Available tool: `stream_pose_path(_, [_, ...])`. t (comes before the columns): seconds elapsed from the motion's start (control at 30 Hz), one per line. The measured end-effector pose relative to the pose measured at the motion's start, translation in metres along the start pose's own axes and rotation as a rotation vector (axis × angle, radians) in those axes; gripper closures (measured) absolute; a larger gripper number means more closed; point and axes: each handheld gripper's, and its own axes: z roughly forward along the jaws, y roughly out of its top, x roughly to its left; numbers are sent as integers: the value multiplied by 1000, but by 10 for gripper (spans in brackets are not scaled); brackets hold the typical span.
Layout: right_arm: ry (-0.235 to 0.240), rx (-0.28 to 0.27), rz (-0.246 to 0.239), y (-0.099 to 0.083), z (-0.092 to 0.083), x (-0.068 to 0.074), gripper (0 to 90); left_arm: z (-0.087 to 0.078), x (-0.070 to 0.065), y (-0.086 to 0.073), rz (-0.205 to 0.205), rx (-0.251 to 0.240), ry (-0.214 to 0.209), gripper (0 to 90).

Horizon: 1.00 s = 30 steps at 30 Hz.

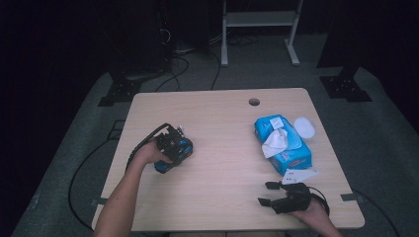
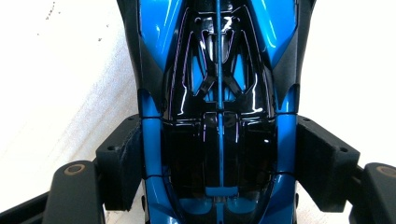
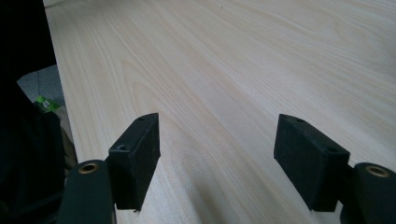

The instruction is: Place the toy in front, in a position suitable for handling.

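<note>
A blue and black toy car [image 1: 184,148] lies on the left half of the light wooden table [image 1: 217,113]. My left gripper [image 1: 173,154] comes down over it from above, held by the person's left hand. In the left gripper view the car's glossy body [image 2: 219,93] sits between the two black pads [image 2: 123,161], and both pads press on its sides, so my left gripper [image 2: 219,161] is shut on the car. My right gripper [image 1: 266,193] rests near the table's front right edge, pointing left. It stands open [image 3: 217,149] over bare wood with nothing between its jaws.
A blue pack of wet wipes [image 1: 291,158], with a white wipe pulled up, lies at the right. A round white lid [image 1: 304,127] sits beside it and a white card [image 1: 299,175] lies just in front. A cable hole [image 1: 254,101] is near the far edge.
</note>
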Motion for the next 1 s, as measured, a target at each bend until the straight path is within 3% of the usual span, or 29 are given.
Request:
stream_pose_path(0.47, [-6,-4,7,0,-2,-1,304,-3,0,0,3,-25,5,259])
stream_pose_path(0.63, [-10,-9,12,0,-4,-2,305,-14,0,-2,-5,-53,-3,259])
stream_pose_path(0.87, [-12,-14,12,0,-4,-2,304,-28,-16,9,44,-88,19,259])
stream_pose_path(0.9, [-13,-17,15,0,-4,-2,304,-31,-25,16,74,-107,16,259])
stream_pose_path(0.97, [-15,-19,16,0,-5,-2,305,-33,-30,21,88,-115,13,259])
stream_pose_path(1.0, [-19,-22,20,0,-6,-3,304,-35,-40,30,128,-116,5,259])
